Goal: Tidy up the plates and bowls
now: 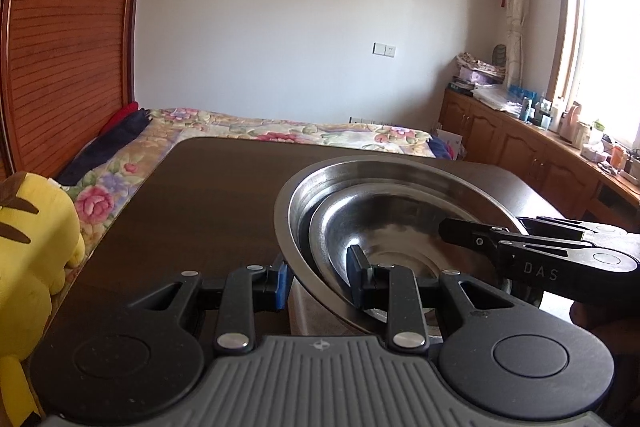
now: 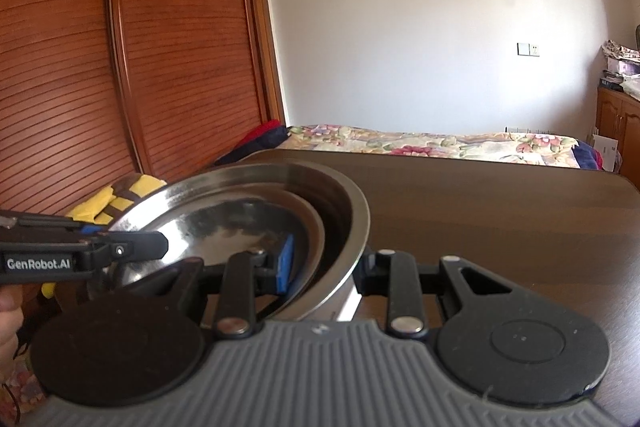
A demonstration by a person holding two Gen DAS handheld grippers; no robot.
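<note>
Over bare dark table (image 2: 500, 211), both grippers (image 1: 320, 279) (image 2: 326, 267) apparently clamp the nested bowls' (image 1: 400, 187) opposite rims.

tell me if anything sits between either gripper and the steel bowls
Nothing visible does. The left gripper and right gripper each straddle the rim of the nested bowls, one finger inside and one outside.

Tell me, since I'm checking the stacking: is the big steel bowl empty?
No. In the left wrist view a smaller steel bowl sits nested inside the big steel bowl on the dark table.
</note>
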